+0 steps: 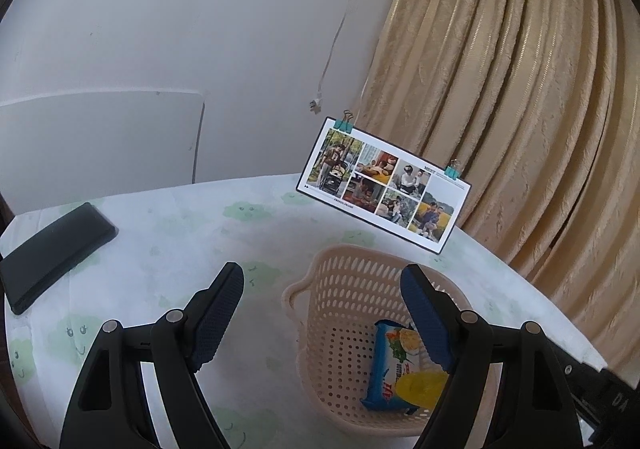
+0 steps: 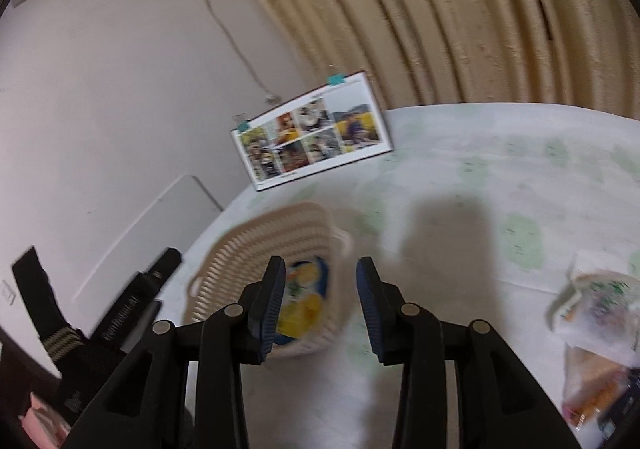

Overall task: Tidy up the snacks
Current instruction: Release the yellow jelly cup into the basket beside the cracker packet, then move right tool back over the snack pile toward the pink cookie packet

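Photo card (image 1: 383, 181) leans near black phone (image 1: 54, 251).

A table (image 1: 248, 233) under a pale, green-patterned cloth carries a pink perforated basket (image 1: 344, 313), a dark flat case (image 1: 52, 253), a propped photo card (image 1: 384, 185) and blurred snack packets (image 2: 596, 329).

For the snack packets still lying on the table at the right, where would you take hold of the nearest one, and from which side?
Judging from the blurred right wrist view, grip the clear packet by its upturned top edge, coming from above with the open right gripper, fingers either side of the flap. It lies flat on the table, so its faces offer little to pinch. The basket lies to the left.
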`<state>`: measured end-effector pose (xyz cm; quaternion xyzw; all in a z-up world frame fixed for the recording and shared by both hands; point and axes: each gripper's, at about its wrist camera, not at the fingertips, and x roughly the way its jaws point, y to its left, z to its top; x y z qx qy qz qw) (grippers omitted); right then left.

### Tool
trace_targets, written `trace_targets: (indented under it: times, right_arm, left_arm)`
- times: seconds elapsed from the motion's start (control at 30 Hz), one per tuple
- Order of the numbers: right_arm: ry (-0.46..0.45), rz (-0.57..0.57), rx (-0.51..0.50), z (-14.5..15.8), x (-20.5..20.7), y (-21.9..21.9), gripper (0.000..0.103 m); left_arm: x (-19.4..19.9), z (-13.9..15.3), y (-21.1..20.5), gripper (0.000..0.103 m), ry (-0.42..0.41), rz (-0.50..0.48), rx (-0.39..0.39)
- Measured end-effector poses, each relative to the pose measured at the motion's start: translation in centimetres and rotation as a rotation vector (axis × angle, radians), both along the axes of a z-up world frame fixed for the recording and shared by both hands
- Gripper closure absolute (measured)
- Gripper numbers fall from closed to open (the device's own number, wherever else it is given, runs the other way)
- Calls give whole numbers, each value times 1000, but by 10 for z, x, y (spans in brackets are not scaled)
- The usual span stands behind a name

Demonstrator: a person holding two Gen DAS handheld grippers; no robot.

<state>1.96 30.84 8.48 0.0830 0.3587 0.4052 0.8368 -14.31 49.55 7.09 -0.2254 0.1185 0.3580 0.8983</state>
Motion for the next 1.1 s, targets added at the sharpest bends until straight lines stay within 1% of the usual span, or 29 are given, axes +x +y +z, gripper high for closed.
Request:
trace_targets:
  times: [0.1,0.23,0.43,0.53,0.63,0.83,0.97,1.1]
  right_arm:
    - [-18,-37,-21,-4,-2,-10,64]
    - [-46,-86,-44,-5,-6,-30,60]
    - [-56,-161,-41,-4,-10,-63,58]
    - [-66,-197,-45,-4,-14,-80,58]
    - [-75,-232,-54,-5,-20,-97,58]
    - [-80,-297,-80,-10,-30,-133,58]
    - [-69,-346,-79,-14,-33,-157,58]
    - [-56,-389,-78,-18,-35,-179,58]
  left_arm:
    - [2,1,-7,22,8,-8,29]
    - [4,4,-20,22,15,-16,92]
    - [8,8,-42,22,22,-30,195]
    - [8,10,-54,18,17,-37,252]
    - [8,11,-65,18,13,-44,297]
    - [12,13,-83,18,13,-97,327]
    - [14,14,-99,18,15,-135,364]
    - [18,17,-117,16,25,-198,394]
